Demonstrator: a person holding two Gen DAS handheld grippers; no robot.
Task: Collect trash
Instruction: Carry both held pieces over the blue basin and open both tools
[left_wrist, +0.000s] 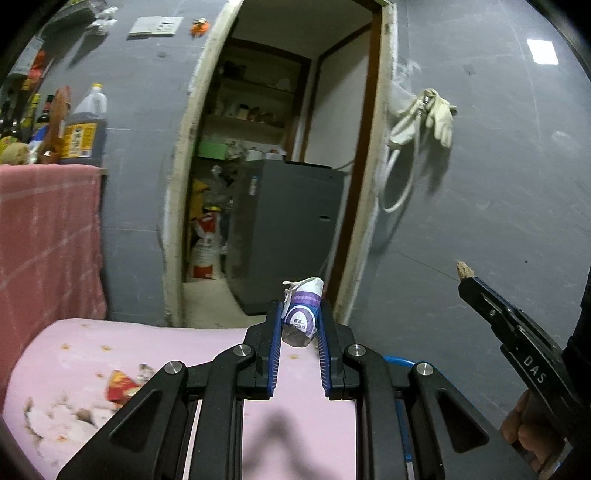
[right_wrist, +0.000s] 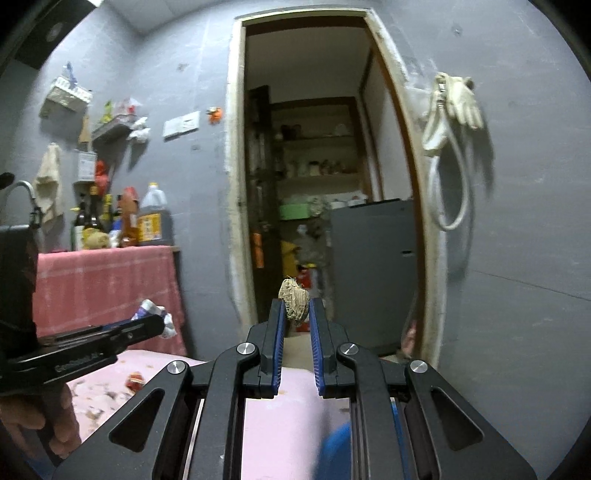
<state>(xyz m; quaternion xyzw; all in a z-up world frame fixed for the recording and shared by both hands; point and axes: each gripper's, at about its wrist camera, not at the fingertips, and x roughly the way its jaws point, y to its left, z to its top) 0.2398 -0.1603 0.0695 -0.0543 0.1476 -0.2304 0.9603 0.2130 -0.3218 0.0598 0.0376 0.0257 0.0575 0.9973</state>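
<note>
Both tools loaded, both lifted off the counter and aimed toward the doorway (left_wrist: 280, 155).

Left tool (left_wrist: 300, 325): jaws closed down on a crumpled white-and-purple wrapper (left_wrist: 301, 314), pinched between the blue pads near the tips. Wrapper sticks up a bit past the fingertips. Grip looks solid.

Right tool (right_wrist: 297, 314): jaws nearly shut on a small tan straw-like wad (right_wrist: 293, 301), held right at the tips. The left view shows the same wad poking out the end of the right tool, so it's only a shallow pinch. My guess is that one is the likelier to slip.

Progress: two pieces picked up, neither dropped off yet. No bin clearly visible in either view. There's a blue object (right_wrist: 334, 452) low in the right view below the tool, blurred; can't tell what it is.

Still left on the pink counter (left_wrist: 207, 347): a red-and-yellow wrapper (left_wrist: 120, 384) on the left part, plus scattered crumbs and torn scraps (left_wrist: 55, 413) around it. So at least one more proper pickup, then the small bits, which look awkward for two-finger jaws.

Not part of the job as far as I can judge: bottles (right_wrist: 153, 218) on the pink-cloth shelf at left, gloves (right_wrist: 461, 99) and hose hanging on the grey wall at right.

Estimate: mid-task. Current pair needs dumping, then go back for the red wrapper and scraps.
</note>
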